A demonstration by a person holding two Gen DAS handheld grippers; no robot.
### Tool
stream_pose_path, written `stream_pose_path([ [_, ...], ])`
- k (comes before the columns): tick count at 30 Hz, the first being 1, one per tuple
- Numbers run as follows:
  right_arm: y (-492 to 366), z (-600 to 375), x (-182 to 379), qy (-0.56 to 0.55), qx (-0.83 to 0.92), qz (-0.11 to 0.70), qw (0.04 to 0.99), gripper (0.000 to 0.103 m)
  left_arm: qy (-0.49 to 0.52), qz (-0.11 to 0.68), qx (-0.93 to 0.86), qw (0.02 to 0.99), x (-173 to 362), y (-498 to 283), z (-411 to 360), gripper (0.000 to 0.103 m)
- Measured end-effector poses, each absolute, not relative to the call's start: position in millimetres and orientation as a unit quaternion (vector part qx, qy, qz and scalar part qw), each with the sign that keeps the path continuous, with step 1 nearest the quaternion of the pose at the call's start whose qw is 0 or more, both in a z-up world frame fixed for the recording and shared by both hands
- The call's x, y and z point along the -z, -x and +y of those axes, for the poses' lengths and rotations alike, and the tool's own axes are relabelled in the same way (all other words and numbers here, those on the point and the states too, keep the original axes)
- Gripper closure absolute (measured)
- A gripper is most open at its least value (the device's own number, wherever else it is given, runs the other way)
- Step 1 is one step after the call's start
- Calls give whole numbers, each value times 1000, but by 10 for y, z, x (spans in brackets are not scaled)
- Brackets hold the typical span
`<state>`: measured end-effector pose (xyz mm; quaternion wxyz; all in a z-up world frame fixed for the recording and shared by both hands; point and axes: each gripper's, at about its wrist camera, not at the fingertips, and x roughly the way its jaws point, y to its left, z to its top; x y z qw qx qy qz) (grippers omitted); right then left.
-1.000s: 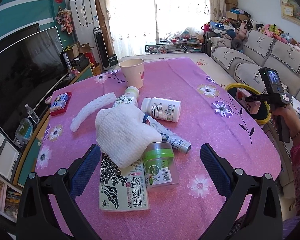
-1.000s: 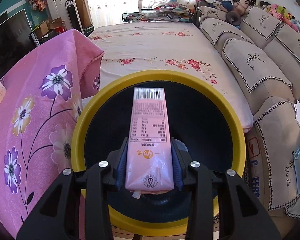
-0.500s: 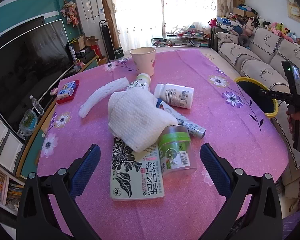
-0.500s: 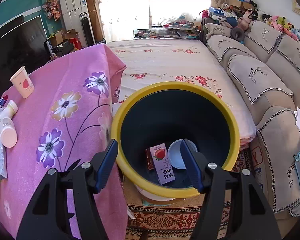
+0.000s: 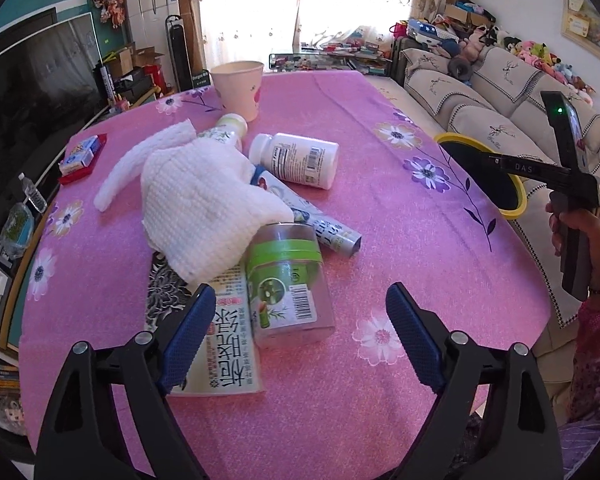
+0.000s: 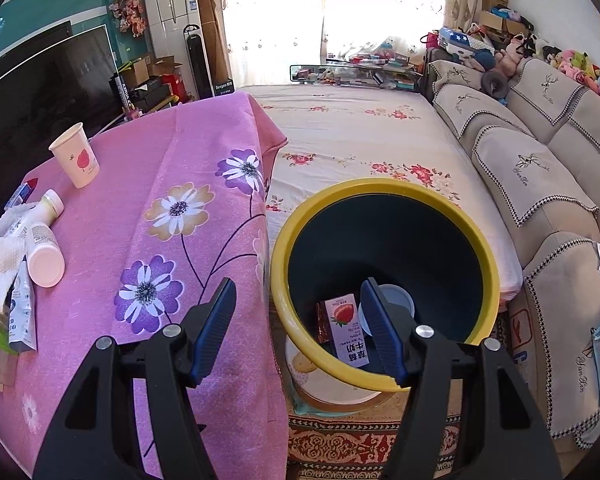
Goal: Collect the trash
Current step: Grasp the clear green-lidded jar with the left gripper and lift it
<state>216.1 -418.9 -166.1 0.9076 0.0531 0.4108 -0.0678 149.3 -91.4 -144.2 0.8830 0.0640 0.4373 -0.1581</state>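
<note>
Picking the next piece of trash
Left gripper (image 5: 296,322), jaws closing but not yet gripping, straddles the green-lidded jar (image 5: 288,280); it needs lowering. Right gripper (image 6: 298,326) hangs spread, empty, above the bin (image 6: 383,188).

Bare cloth (image 5: 399,248) right of jar (image 5: 288,284)

A dark television (image 5: 32,80) fills the upper left, a bright curtained window (image 5: 339,0) the top centre, and a beige sofa (image 6: 539,160) with stuffed toys (image 6: 571,64) the right.
</note>
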Motion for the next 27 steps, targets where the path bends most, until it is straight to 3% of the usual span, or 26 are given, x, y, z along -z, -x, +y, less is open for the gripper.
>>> stream_pose_path([
  [9,-2192,-4204,1718,-59,65,415,906,41,-60,454,158,875,1593,-1619,-1014,31],
  [22,-2198,-4249,1781,-65,59,421,903,41,-100,451,136,876,1691,-1729,-1148,31],
  [25,-2191,-4238,1801,-64,58,422,903,41,-128,446,116,878,1761,-1745,-1218,36],
  [27,-2184,-4239,1805,-65,56,422,902,41,-145,438,105,881,1785,-1736,-1241,45],
])
